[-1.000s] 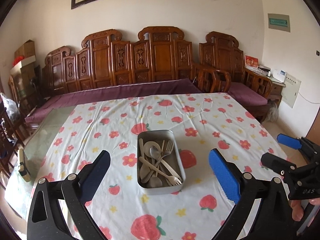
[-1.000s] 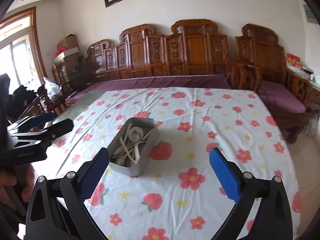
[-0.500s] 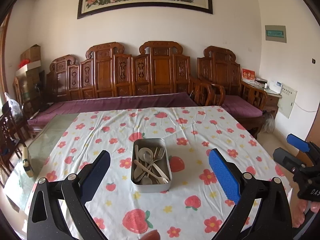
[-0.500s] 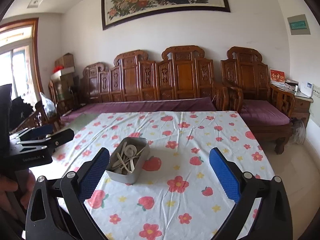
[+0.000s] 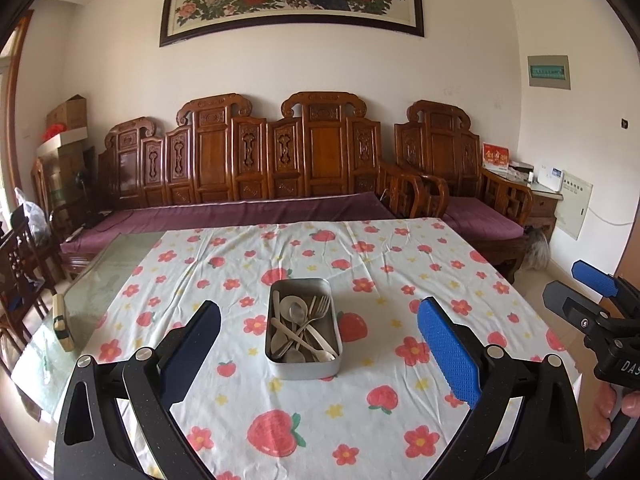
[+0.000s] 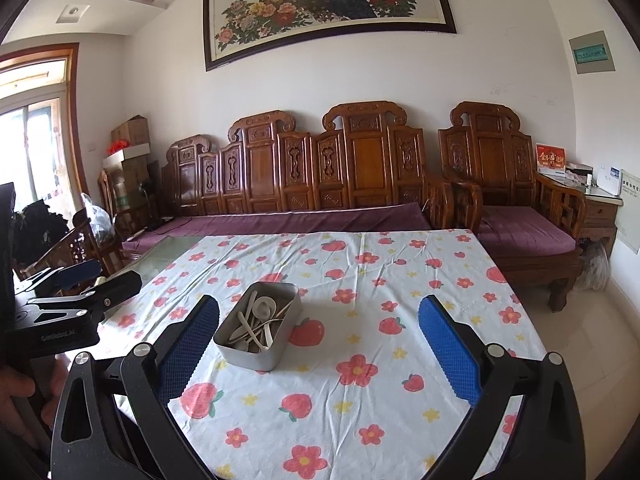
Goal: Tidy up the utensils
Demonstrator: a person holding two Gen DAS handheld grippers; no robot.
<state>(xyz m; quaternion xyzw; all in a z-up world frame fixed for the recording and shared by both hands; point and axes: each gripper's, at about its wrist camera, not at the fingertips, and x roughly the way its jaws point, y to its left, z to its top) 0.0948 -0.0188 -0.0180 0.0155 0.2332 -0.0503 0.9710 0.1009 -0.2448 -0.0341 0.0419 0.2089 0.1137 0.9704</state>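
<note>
A grey metal tin (image 5: 304, 366) (image 6: 256, 354) stands mid-table on the strawberry-and-flower tablecloth (image 5: 360, 400) (image 6: 380, 380). Inside it lie several pale spoons (image 5: 288, 307) (image 6: 264, 310) and forks (image 5: 318, 308), piled crosswise. My left gripper (image 5: 320, 356) is open, held back over the near table edge with the tin straight ahead between its fingers. My right gripper (image 6: 320, 352) is also open, nothing in it, with the tin ahead and left of centre. Each gripper shows at the edge of the other's view: the right gripper (image 5: 592, 300), the left gripper (image 6: 80, 280).
A carved wooden sofa (image 5: 280, 168) with purple cushions runs behind the table, and an armchair (image 6: 500, 200) stands at the right. Bare glass tabletop (image 5: 92, 292) shows left of the cloth, with a small block (image 5: 60, 320) on it. Wooden chairs (image 6: 72, 244) stand at the left.
Both grippers have pulled back and tilted up from the table; the tin looks smaller and farther, and more wall and painting show. Both stay open.
</note>
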